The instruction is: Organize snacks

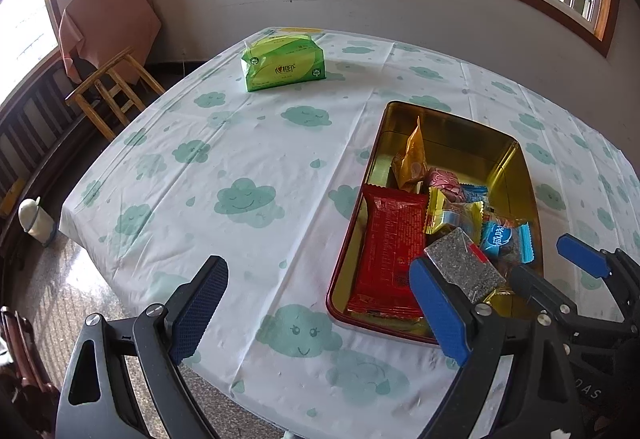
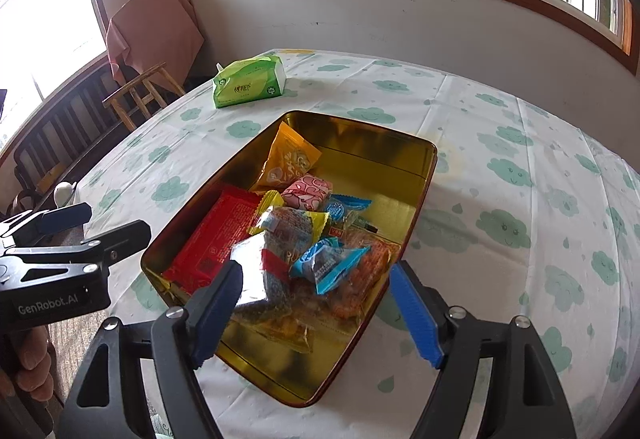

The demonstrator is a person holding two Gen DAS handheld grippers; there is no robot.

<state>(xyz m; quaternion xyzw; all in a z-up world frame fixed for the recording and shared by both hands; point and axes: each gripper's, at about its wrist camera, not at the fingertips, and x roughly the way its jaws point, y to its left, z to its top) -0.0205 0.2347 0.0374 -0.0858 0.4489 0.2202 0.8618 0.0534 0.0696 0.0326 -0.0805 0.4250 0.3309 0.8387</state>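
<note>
Gold metal lines the open tin (image 1: 502, 143) seen from the left wrist camera, resting on a round table (image 1: 256, 143) covered with a white cloth printed with green clouds. Inside the tin lie wrapped snacks: a red packet (image 1: 390, 247) flat along the left wall, an orange pouch (image 1: 410, 159) standing on edge toward the far end, a pink sweet (image 1: 442, 179), a yellow-edged candy (image 1: 454, 215) and a blue-wrapped one (image 1: 506, 241). The left gripper (image 1: 316, 313) is spread wide over the near table edge, holding nothing; its right finger overlaps the tin's near corner. The right gripper (image 1: 560, 267) enters from the right, low over the tin, with a clear packet of dark seed brittle (image 1: 464, 267) just ahead of it. A green tissue pack (image 1: 285, 60) sits well apart at the far side, and a wooden stool (image 1: 114, 87) stands beyond the table.

From the right wrist camera, the right gripper (image 2: 316, 303) is open wide above the tin (image 2: 416, 175), its fingers either side of the heaped snacks at the near end. The clear packet (image 2: 260, 271) lies beside the left finger, though contact cannot be judged. The red packet (image 2: 218, 235) and orange pouch (image 2: 290, 159) lie further in. The left gripper (image 2: 96, 227) hovers left of the tin, open, and the tissue pack (image 2: 249, 81) rests near the far edge.
</note>
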